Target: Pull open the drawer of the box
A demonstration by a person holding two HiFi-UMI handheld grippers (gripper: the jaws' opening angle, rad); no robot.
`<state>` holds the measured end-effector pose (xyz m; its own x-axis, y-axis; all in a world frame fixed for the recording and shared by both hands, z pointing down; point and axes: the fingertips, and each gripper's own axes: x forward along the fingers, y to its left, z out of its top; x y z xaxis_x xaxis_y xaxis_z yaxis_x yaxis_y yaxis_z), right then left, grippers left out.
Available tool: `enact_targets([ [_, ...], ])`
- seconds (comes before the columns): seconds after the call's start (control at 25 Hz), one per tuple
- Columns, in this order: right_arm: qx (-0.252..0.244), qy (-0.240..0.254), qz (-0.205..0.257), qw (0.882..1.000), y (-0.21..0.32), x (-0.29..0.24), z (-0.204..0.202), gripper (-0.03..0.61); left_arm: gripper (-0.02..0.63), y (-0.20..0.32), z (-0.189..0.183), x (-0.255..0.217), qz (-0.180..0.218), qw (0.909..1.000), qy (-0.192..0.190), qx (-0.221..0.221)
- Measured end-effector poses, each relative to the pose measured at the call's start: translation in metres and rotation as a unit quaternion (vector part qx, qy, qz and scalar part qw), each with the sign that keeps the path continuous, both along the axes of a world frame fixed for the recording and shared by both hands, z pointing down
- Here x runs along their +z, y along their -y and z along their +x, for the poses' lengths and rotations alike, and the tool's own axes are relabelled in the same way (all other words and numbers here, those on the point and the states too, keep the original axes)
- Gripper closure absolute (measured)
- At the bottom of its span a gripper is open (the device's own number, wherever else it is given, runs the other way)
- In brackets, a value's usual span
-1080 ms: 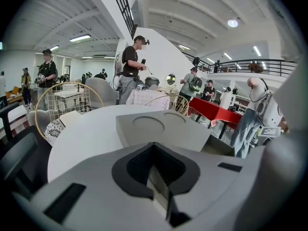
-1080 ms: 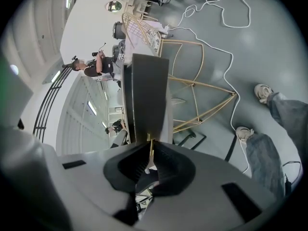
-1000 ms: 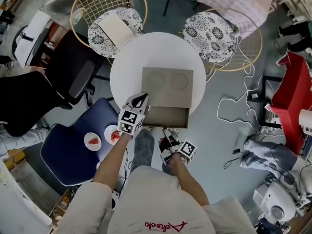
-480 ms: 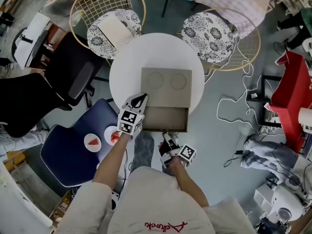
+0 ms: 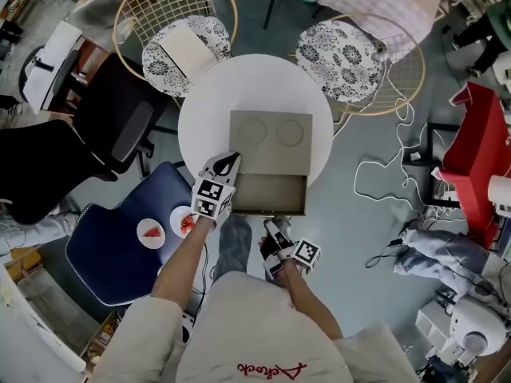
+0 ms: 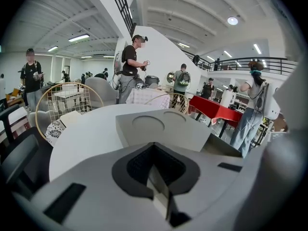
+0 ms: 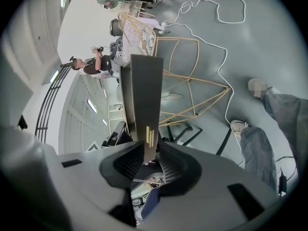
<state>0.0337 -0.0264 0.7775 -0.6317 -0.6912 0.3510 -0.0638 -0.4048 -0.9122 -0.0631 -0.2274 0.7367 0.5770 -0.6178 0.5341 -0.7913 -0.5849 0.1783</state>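
A grey box (image 5: pixel 271 140) with two round recesses on top sits on the round white table (image 5: pixel 207 110). Its drawer (image 5: pixel 268 193) stands pulled out toward me, past the table's edge. My left gripper (image 5: pixel 230 160) is shut, its tip against the box's front left corner. In the left gripper view the box (image 6: pixel 163 128) lies just beyond the left gripper (image 6: pixel 154 170). My right gripper (image 5: pixel 269 227) hangs just in front of the drawer. In the right gripper view the drawer front (image 7: pixel 142 90) and its small gold handle (image 7: pixel 150 136) stand between the opening jaws of my right gripper (image 7: pixel 150 150), pads apart from them.
Two wire chairs with patterned cushions (image 5: pixel 180 46) (image 5: pixel 343 58) stand behind the table. A blue chair (image 5: pixel 120 246) with two small plates is at my left, a black office chair (image 5: pixel 104 134) beyond it. Cables (image 5: pixel 383 174) and a red stand (image 5: pixel 479 158) lie right. Several people stand in the distance.
My right gripper has opened its jaws and drawn back a little from the drawer front toward me. The drawer stays pulled out. My left gripper has not moved.
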Motion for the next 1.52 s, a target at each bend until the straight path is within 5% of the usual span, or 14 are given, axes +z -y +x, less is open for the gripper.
enact_targets([
  [0.2, 0.023, -0.039, -0.008, 0.999, 0.002, 0.0, 0.019, 0.561, 0.602, 0.0, 0.0, -0.002, -0.01, 0.9999, -0.003, 0.0],
  [0.48, 0.051, -0.048, 0.029, 0.997, 0.014, -0.019, 0.047, 0.563, 0.603, -0.005, 0.012, -0.02, -0.001, 0.9999, -0.008, 0.006],
  [0.76, 0.067, -0.065, 0.121, 0.988, 0.074, -0.076, 0.078, 0.563, 0.602, -0.004, 0.028, -0.06, 0.024, 0.9996, -0.01, 0.013],
  [1.28, 0.045, -0.093, 0.27, 0.957, 0.183, -0.203, 0.083, 0.563, 0.603, -0.009, 0.062, -0.165, 0.093, 0.9946, -0.028, 0.037],
  [1.4, 0.029, -0.121, 0.283, 0.951, 0.197, -0.219, 0.083, 0.563, 0.602, -0.005, 0.063, -0.179, 0.108, 0.9932, -0.03, 0.033],
  [1.52, -0.006, -0.196, 0.31, 0.93, 0.203, -0.229, 0.086, 0.563, 0.603, -0.003, 0.066, -0.19, 0.12, 0.9918, -0.035, 0.026],
])
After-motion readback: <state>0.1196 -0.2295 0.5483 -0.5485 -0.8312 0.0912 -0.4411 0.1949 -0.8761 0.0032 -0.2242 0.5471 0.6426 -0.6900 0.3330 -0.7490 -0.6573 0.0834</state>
